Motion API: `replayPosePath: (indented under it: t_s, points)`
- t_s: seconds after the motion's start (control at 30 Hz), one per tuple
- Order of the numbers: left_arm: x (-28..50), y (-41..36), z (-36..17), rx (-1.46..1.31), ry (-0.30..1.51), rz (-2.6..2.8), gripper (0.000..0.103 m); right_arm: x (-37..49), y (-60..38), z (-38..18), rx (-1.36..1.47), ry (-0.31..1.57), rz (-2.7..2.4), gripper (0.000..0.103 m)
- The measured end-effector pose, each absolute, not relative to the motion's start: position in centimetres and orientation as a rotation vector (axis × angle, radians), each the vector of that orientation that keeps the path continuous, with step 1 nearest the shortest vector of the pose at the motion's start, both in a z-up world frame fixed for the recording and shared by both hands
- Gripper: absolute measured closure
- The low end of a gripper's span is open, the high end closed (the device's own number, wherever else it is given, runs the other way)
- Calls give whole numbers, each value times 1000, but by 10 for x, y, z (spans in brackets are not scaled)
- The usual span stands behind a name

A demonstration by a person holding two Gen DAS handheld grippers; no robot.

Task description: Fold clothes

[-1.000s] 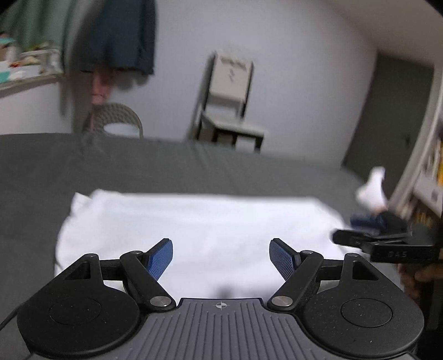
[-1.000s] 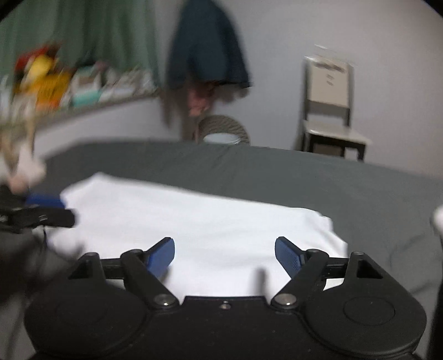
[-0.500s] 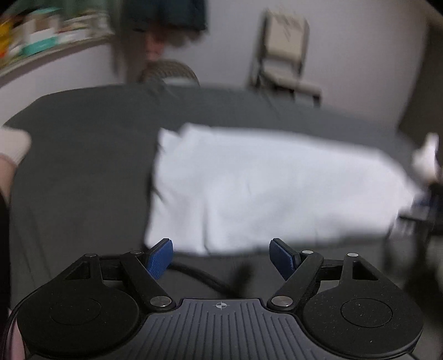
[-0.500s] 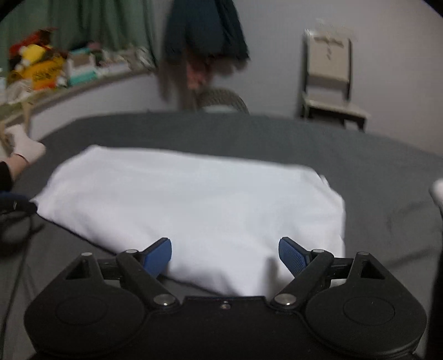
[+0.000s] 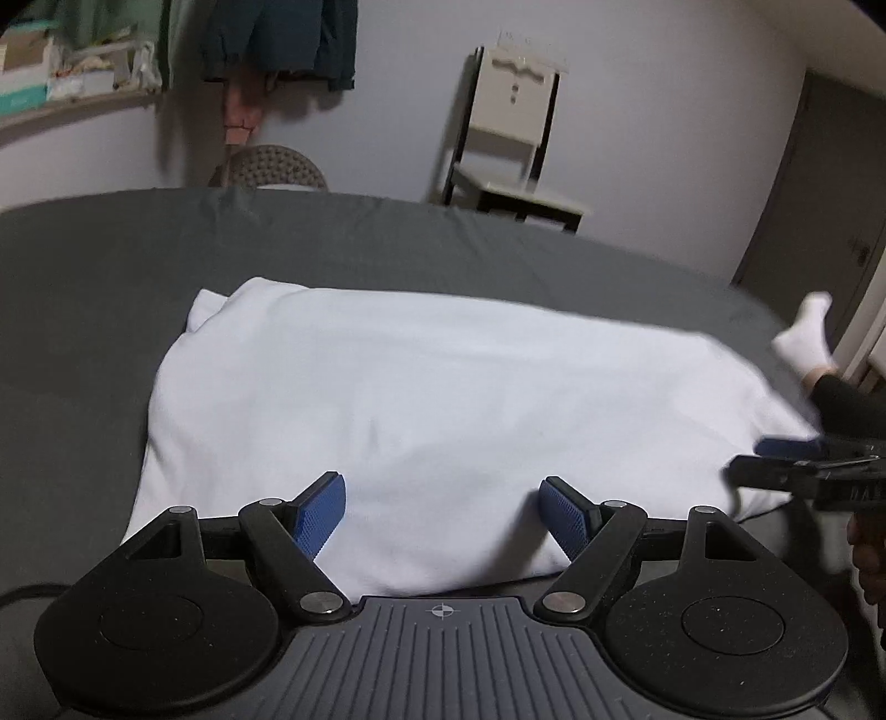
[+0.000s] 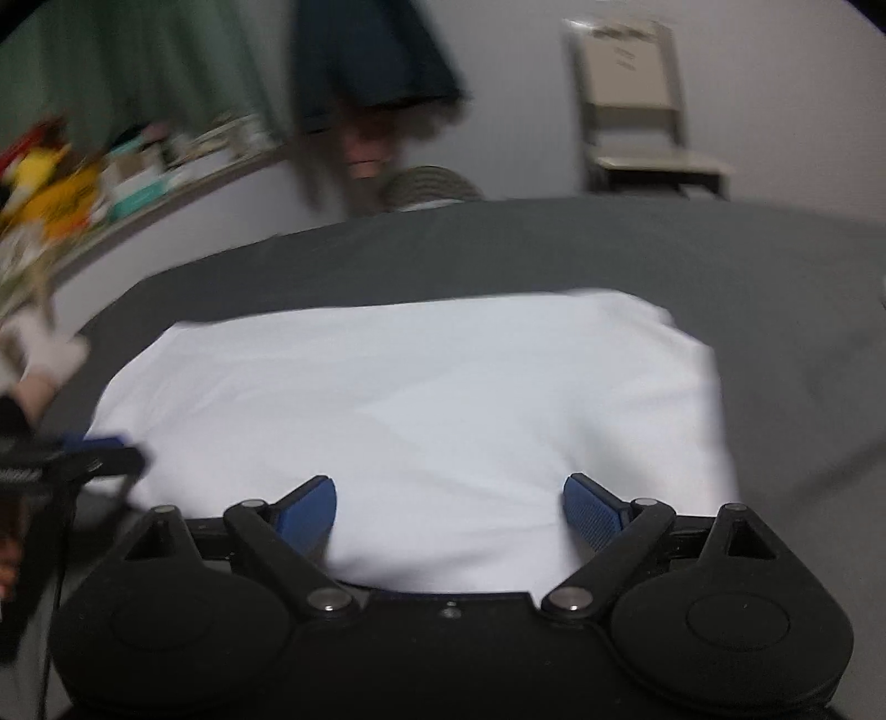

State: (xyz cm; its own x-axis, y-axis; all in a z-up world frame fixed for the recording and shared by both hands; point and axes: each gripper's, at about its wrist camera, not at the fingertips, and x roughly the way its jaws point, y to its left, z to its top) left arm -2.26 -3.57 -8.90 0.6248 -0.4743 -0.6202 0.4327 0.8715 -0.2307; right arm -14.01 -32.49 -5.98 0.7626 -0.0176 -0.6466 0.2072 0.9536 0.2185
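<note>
A white garment (image 5: 443, 399) lies folded into a wide rectangle on the dark grey bed sheet (image 5: 111, 288). My left gripper (image 5: 443, 512) is open, its blue pads spread over the garment's near edge with nothing between them. My right gripper (image 6: 449, 507) is open too, over the near edge of the same white garment (image 6: 421, 410). In the left wrist view the right gripper (image 5: 797, 462) shows at the garment's right corner. In the right wrist view the left gripper (image 6: 83, 457) shows at the garment's left corner.
A beige chair (image 5: 512, 133) and a round woven seat (image 5: 268, 166) stand behind the bed. Dark clothes (image 5: 277, 39) hang on the wall beside a cluttered shelf (image 5: 61, 83). A foot in a white sock (image 5: 803, 338) shows at the right, before a dark door (image 5: 819, 183).
Both grippers have swung back toward the garment's near edge and moved closer to it. The left view had panned off to the left half a second ago. Both stayed open.
</note>
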Motion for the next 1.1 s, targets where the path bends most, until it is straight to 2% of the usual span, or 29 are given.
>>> replayPosePath:
  t_s: [0.03, 0.1, 0.17, 0.23, 0.37, 0.6, 0.73, 0.9, 1.1]
  points:
    - [-23, -27, -88, -71, 749, -504, 25, -145, -336, -61, 320, 700, -164, 14]
    - [-24, -4, -89, -90, 787, -476, 26, -156, -357, -62, 396, 698, -197, 22]
    - [-26, 15, -83, -117, 808, -444, 26, -164, -367, -59, 441, 689, -201, 22]
    - [-27, 28, -77, -129, 823, -355, 25, -170, -367, -54, 377, 699, -324, 18]
    - [-41, 40, -60, -153, 710, -219, 26, -190, -375, -46, 491, 655, -324, 18]
    - [-64, -41, -34, -215, 494, -579, 25, -202, -359, -45, 723, 652, -179, 15]
    - [-65, -89, -49, -284, 512, -644, 25, -187, -353, -52, 731, 684, -192, 10]
    - [-49, -118, -94, -354, 688, -572, 26, -182, -360, -62, 787, 673, -219, 7]
    - [-60, -115, -86, -399, 640, -564, 25, -183, -362, -65, 840, 638, -240, 3]
